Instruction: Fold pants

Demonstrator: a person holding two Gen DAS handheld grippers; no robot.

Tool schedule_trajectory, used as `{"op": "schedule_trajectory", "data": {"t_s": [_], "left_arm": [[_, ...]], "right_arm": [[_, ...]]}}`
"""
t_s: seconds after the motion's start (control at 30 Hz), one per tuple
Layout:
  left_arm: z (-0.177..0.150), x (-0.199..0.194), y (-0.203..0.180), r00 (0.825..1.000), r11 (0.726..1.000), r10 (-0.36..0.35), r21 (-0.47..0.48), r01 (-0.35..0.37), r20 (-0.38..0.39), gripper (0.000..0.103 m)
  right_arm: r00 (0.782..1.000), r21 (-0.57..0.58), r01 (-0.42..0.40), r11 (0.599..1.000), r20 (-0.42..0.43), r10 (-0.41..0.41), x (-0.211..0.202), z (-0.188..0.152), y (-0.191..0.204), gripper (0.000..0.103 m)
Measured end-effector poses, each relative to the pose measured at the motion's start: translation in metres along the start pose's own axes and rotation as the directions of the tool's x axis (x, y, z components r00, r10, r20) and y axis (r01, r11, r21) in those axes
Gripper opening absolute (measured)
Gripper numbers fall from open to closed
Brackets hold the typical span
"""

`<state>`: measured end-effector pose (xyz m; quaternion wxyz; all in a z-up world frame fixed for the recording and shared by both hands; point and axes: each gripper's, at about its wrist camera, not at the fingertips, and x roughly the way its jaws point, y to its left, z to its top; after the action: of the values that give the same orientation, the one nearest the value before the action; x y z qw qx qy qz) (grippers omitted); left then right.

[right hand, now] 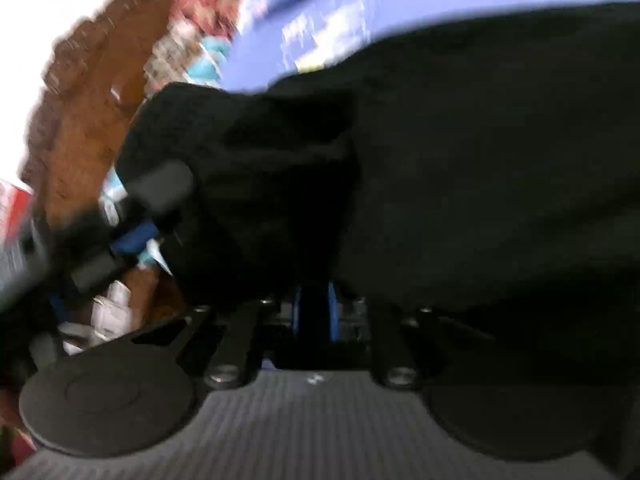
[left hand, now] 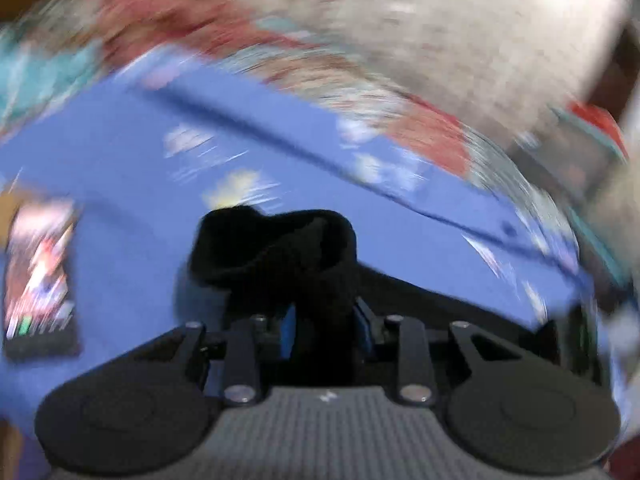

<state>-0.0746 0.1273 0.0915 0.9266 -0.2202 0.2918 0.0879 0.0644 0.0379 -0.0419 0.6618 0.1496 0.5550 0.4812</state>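
Note:
The pants [left hand: 276, 252] are black. In the left wrist view a bunched fold of them stands up between the fingers of my left gripper [left hand: 324, 308], which is shut on the cloth. A strip of the pants runs off to the right over the blue sheet [left hand: 120, 152]. In the right wrist view the pants [right hand: 460, 160] fill most of the picture. My right gripper [right hand: 316, 304] is shut on the cloth too, with only its blue pads [right hand: 334, 312] showing under the fabric. Both views are blurred.
A phone with a lit screen [left hand: 40, 280] lies on the sheet at the left. A red and teal patterned blanket [left hand: 168, 20] and a pale fluffy cover [left hand: 460, 28] lie beyond. Brown carved wood [right hand: 88, 120] and a blurred grey-and-blue tool part [right hand: 156, 192] stand at the left.

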Motion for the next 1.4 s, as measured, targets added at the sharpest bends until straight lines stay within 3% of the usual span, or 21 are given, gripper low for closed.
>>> {"op": "schedule_trajectory", "data": {"t_s": [0.13, 0.23, 0.3, 0.33, 0.4, 0.5, 0.57, 0.67, 0.73, 0.8, 0.83, 0.97, 1.03, 1.13, 1.17, 1.2, 1.23, 1.3, 1.4], "left_arm": [[-0.019, 0.008, -0.062, 0.992, 0.968, -0.116, 0.218, 0.123, -0.042, 0.028], [-0.041, 0.027, -0.102, 0.984, 0.924, -0.131, 0.345, 0.165, -0.120, 0.030], [-0.053, 0.039, -0.114, 0.970, 0.904, -0.159, 0.366, 0.218, -0.184, 0.038], [-0.056, 0.046, -0.118, 0.959, 0.903, -0.165, 0.356, 0.241, -0.230, 0.042], [-0.057, 0.049, -0.124, 0.952, 0.906, -0.164, 0.343, 0.249, -0.257, 0.047], [-0.046, 0.026, -0.117, 0.953, 0.896, -0.215, 0.345, 0.279, -0.213, 0.060], [-0.034, 0.007, -0.103, 0.956, 0.908, -0.246, 0.307, 0.286, -0.162, 0.076], [-0.020, -0.015, -0.069, 0.967, 0.945, -0.237, 0.210, 0.251, -0.089, 0.077], [-0.015, -0.023, -0.046, 0.981, 0.972, -0.184, 0.135, 0.191, -0.058, 0.076], [-0.010, -0.020, -0.031, 0.990, 0.988, -0.127, 0.081, 0.132, -0.060, 0.070], [-0.008, -0.016, -0.025, 0.992, 0.993, -0.103, 0.053, 0.107, -0.073, 0.059], [-0.003, 0.006, -0.023, 0.986, 0.993, -0.117, -0.011, 0.116, -0.116, 0.033], [-0.002, 0.018, -0.033, 0.982, 0.990, -0.140, -0.005, 0.140, -0.130, 0.028], [-0.007, 0.045, -0.063, 0.967, 0.980, -0.186, 0.036, 0.195, -0.176, 0.028], [-0.012, 0.055, -0.073, 0.958, 0.977, -0.195, 0.050, 0.209, -0.209, 0.028], [-0.018, 0.069, -0.085, 0.949, 0.974, -0.192, 0.072, 0.216, -0.250, 0.028], [-0.027, 0.081, -0.095, 0.944, 0.974, -0.163, 0.106, 0.200, -0.287, 0.030], [-0.045, 0.097, -0.107, 0.942, 0.975, -0.066, 0.179, 0.131, -0.330, 0.030], [-0.046, 0.089, -0.110, 0.944, 0.972, -0.079, 0.183, 0.144, -0.322, 0.030]], "right_arm": [[0.980, 0.092, 0.004, 0.996, 0.199, -0.022, -0.067, 0.000, -0.038, 0.019], [0.942, 0.180, 0.047, 0.982, 0.320, -0.104, -0.122, -0.015, -0.072, 0.019], [0.911, 0.240, 0.049, 0.970, 0.386, -0.142, -0.148, -0.031, -0.090, 0.022], [0.904, 0.266, 0.033, 0.963, 0.403, -0.142, -0.154, -0.037, -0.096, 0.025], [0.894, 0.317, 0.000, 0.948, 0.426, -0.142, -0.159, -0.048, -0.107, 0.052], [0.900, 0.304, -0.040, 0.952, 0.426, -0.098, -0.153, -0.050, -0.104, 0.063], [0.916, 0.260, -0.038, 0.965, 0.395, -0.070, -0.143, -0.046, -0.097, 0.072], [0.940, 0.204, -0.006, 0.979, 0.334, -0.064, -0.126, -0.030, -0.092, 0.075], [0.956, 0.177, -0.012, 0.984, 0.292, -0.041, -0.115, -0.020, -0.089, 0.074], [0.967, 0.140, 0.034, 0.990, 0.247, -0.068, -0.104, -0.015, -0.081, 0.024], [0.963, 0.116, 0.087, 0.989, 0.246, -0.114, -0.107, -0.009, -0.072, 0.024], [0.910, -0.030, 0.170, 0.985, 0.389, -0.145, -0.152, -0.016, -0.051, 0.021], [0.870, -0.091, 0.259, 0.961, 0.454, -0.192, -0.173, -0.021, -0.044, 0.021], [0.848, -0.053, 0.365, 0.930, 0.432, -0.308, -0.178, -0.021, -0.066, 0.033], [0.829, -0.015, 0.416, 0.909, 0.418, -0.372, -0.178, -0.023, -0.076, 0.042], [0.795, 0.026, 0.473, 0.881, 0.419, -0.439, -0.182, -0.027, -0.086, 0.041], [0.772, 0.054, 0.491, 0.870, 0.436, -0.462, -0.192, -0.033, -0.093, 0.042], [0.758, 0.095, 0.454, 0.886, 0.482, -0.440, -0.218, -0.041, -0.102, 0.042], [0.701, 0.128, 0.404, 0.906, 0.593, -0.396, -0.272, -0.059, -0.113, 0.041]]}}
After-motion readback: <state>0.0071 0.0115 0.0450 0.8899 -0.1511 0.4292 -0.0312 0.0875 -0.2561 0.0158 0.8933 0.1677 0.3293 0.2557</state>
